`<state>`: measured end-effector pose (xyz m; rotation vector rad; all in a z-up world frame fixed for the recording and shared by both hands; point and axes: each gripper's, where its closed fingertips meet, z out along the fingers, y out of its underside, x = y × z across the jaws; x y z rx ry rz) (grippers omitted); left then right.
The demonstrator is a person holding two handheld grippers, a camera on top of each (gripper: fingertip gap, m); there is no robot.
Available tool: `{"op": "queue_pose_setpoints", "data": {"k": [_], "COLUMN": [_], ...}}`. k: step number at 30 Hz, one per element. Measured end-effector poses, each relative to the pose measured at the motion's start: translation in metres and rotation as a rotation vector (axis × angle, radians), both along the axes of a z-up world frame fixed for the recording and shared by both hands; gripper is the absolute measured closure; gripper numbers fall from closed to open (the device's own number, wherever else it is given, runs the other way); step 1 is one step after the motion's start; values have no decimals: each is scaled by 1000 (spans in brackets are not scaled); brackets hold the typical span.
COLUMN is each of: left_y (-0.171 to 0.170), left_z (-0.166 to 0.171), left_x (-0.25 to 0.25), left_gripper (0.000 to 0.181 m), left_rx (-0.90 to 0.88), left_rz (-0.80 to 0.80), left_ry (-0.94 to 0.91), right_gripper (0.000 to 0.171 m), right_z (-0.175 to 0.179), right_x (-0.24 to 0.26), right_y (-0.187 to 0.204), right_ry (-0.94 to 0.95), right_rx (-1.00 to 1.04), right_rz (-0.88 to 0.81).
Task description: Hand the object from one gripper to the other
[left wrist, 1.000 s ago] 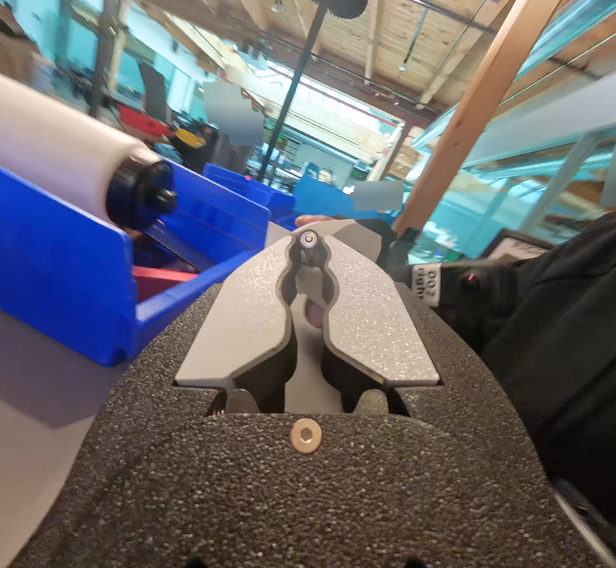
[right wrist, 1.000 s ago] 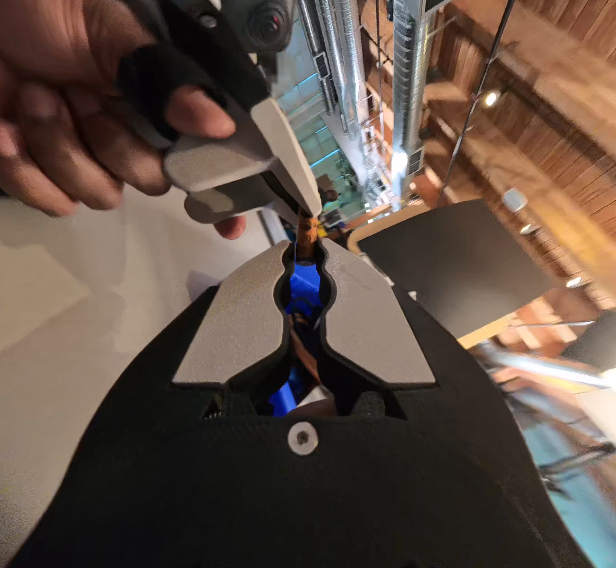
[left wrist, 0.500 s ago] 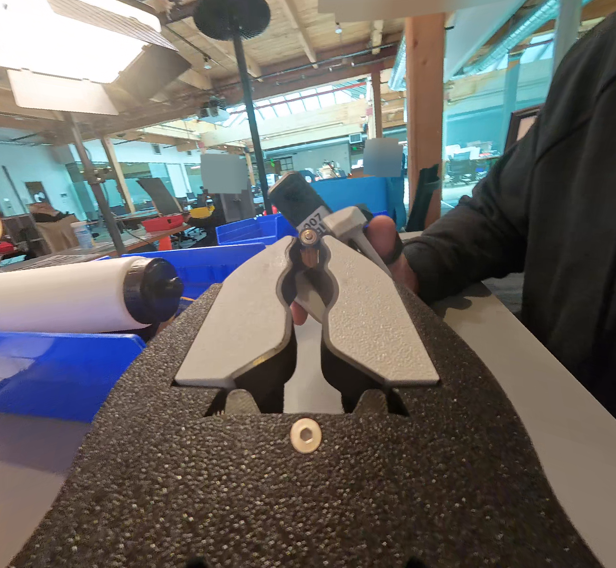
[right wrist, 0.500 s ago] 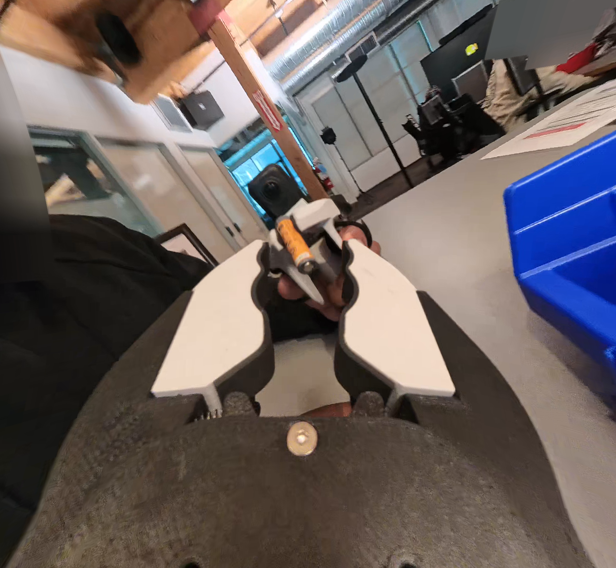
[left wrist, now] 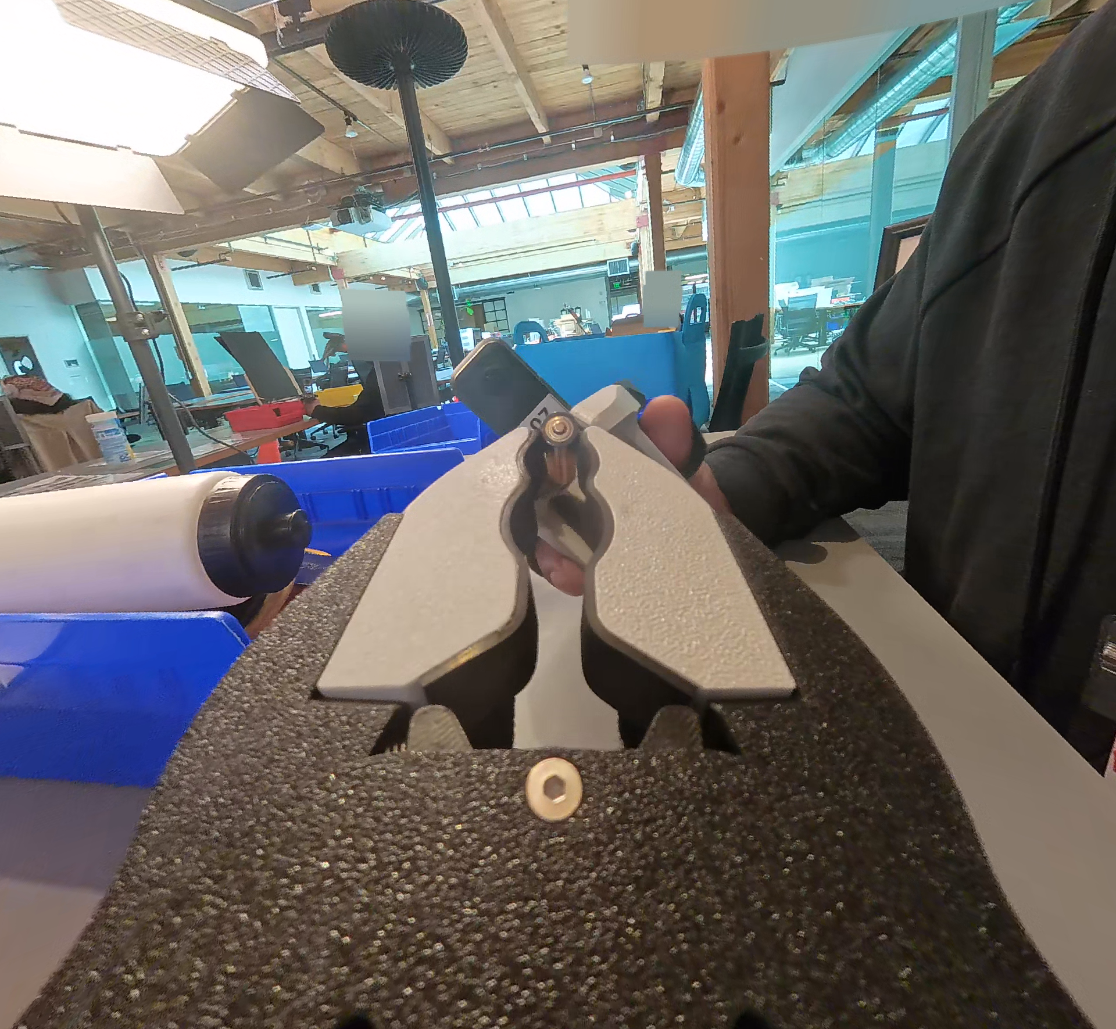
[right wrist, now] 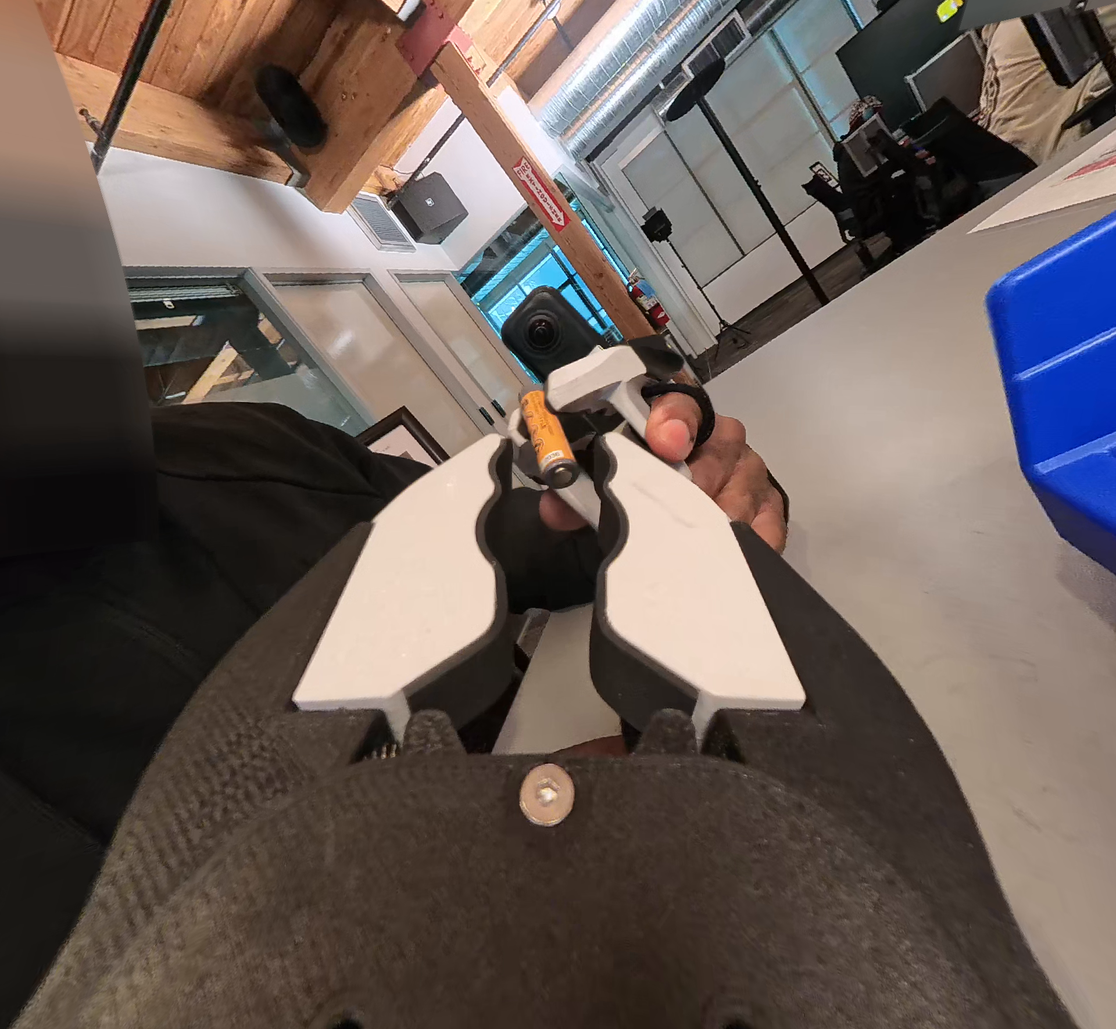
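The object is an orange battery [right wrist: 543, 434]. My left gripper [left wrist: 558, 437] is shut on it at the fingertips, and only the battery's metal end [left wrist: 559, 426] shows in the left wrist view. In the right wrist view the left gripper [right wrist: 595, 390] faces me and holds the battery pointing towards me. My right gripper [right wrist: 552, 447] is open. The battery's near end lies in the gap between its two tips, and I see no contact. In the left wrist view the right gripper [left wrist: 610, 417] and the hand holding it sit just beyond my fingertips.
A white bottle with a black cap [left wrist: 139, 541] lies across a blue bin [left wrist: 90, 692] at the left, with more blue bins [left wrist: 374, 493] behind. Another blue bin [right wrist: 1063, 372] stands at the right on the grey table [right wrist: 906, 487]. A person's dark sleeve [left wrist: 966, 396] fills the right side. My two grippers' fingertips are within a few centimetres of each other.
One second ago the right fingers were nearly closed around the battery, beside the left gripper's. They have since opened. Both views have swung level, and the left gripper still holds the battery.
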<state>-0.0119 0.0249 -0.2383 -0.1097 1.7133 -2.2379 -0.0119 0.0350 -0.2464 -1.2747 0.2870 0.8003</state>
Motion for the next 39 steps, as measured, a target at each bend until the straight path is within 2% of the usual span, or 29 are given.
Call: {"op": "queue_pose_setpoints", "data": {"k": [3, 6, 8, 10, 13, 16, 20, 25, 28, 30, 31, 33, 36, 39], "left_y": [-1, 0, 1, 2, 1, -3, -8, -14, -13, -11, -10, -3, 6, 5], "left_z": [-1, -4, -8, -9, -11, -13, -19, -24, -21, -20, -19, -15, -4, 1], "left_x": [0, 5, 17, 25, 31, 30, 33, 29, 30, 31, 32, 36, 34, 26], "left_gripper": [169, 169, 164, 142, 127, 123, 127, 141, 169, 169, 169, 169, 169, 169], "left_rx": [6, 8, 14, -12, -87, -186, -283, -293, -316, -305, -293, -272, -218, -119], "left_rz": [-5, 12, 51, 32, -75, -233, -329, -371, -346, -311, -274, -172, -55, 24], "left_ry": [5, 42, 126, 268, 524, 764, 944, 998, 965, 918, 872, 758, 546, 349], "right_gripper": [157, 159, 160, 160, 160, 160, 160, 161, 160, 160, 160, 148, 131, 127], "right_z": [0, 0, -1, 3, 3, -4, -9, -17, -21, -21, -21, -19, -22, -19], "right_x": [1, 5, 16, 26, 34, 36, 31, 26, 23, 25, 27, 29, 26, 21], "right_y": [-1, -2, -5, -13, -21, -23, -19, -15, -12, -12, -12, -12, -7, -5], "right_ry": [0, -99, -278, -549, -1034, -1430, -1623, -1750, -1789, -1727, -1652, -1442, -1058, -799], "right_rx": [5, -16, -55, -84, -179, -276, -306, -318, -321, -326, -327, -303, -274, -221], "right_rz": [1, -69, -214, -394, -626, -764, -811, -799, -788, -794, -787, -739, -556, -452]}}
